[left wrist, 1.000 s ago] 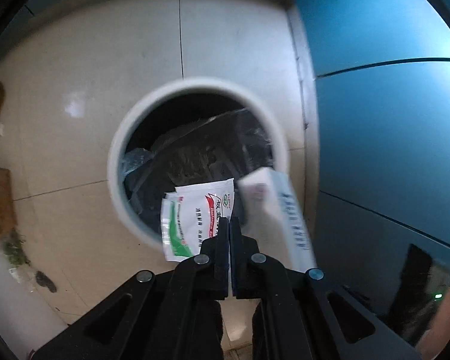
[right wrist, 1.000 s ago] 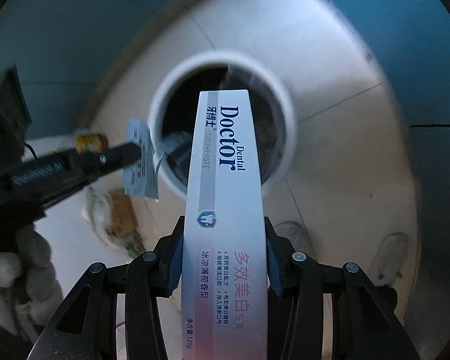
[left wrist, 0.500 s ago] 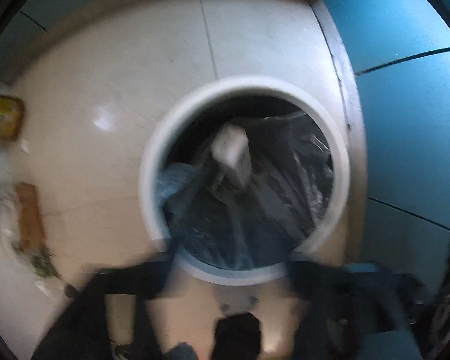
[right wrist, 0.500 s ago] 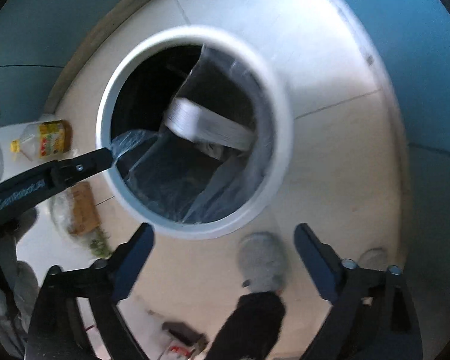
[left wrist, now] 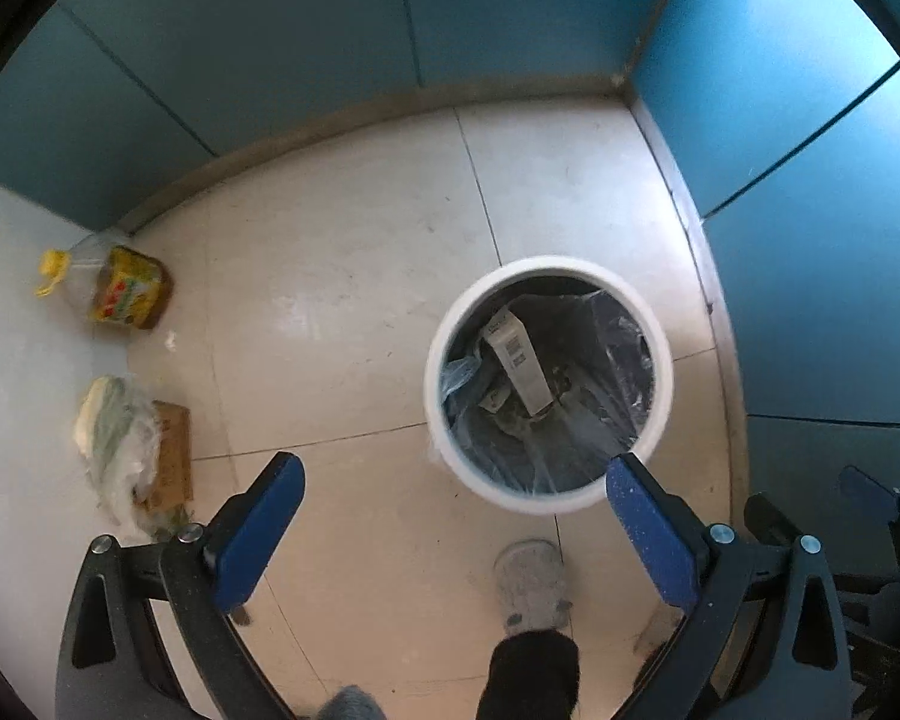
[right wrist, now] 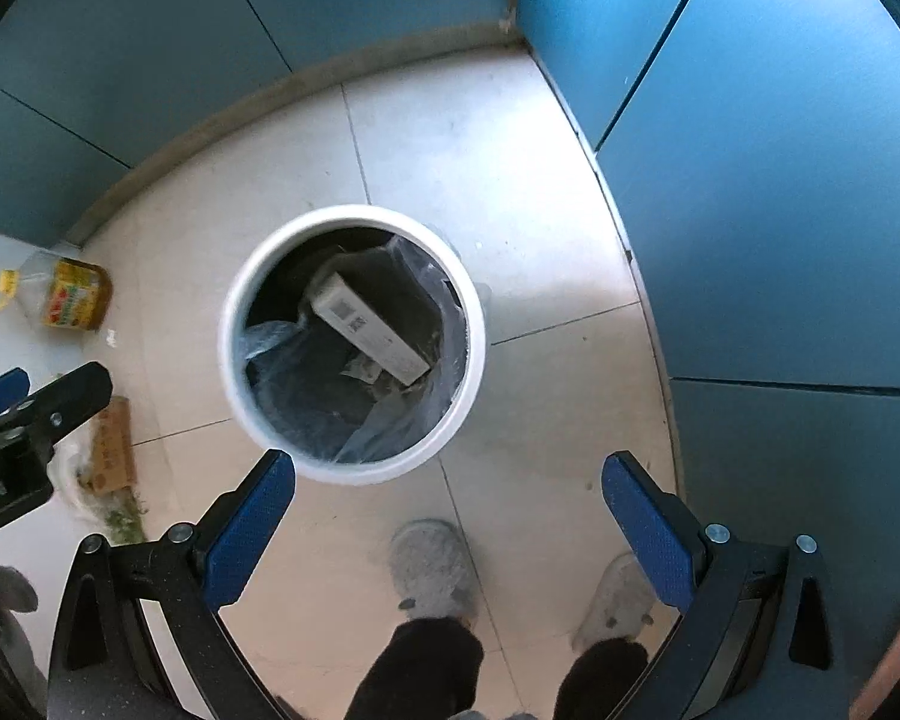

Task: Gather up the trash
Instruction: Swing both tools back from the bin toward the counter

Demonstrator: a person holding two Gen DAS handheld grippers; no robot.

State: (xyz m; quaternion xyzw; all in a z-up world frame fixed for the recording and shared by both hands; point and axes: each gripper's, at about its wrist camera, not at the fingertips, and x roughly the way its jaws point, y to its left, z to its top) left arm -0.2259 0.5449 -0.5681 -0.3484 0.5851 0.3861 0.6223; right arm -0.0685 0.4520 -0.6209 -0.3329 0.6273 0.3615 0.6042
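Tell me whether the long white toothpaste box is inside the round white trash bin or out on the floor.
Inside. The long white toothpaste box lies slanted on the dark plastic liner, within the rim of the round white trash bin; both grippers are open and empty.

A box (left wrist: 519, 360) lies in the bin (left wrist: 450, 324); left of it, a bottle (left wrist: 120, 291).

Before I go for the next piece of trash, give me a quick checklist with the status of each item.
1. Left gripper empty, jaws wide apart: ok.
2. Right gripper empty, jaws wide apart: ok.
3. White toothpaste box fully inside the round white bin, leaning on the black liner: ok.
4. Small sachet in the bin beside the box: ok.
5. Floor trash remaining, a yellow-labelled plastic bottle and a flat brown cardboard piece with a crumpled plastic bag: not ok, uncollected.
6. Grey slippers clear of the path left: cannot tell.
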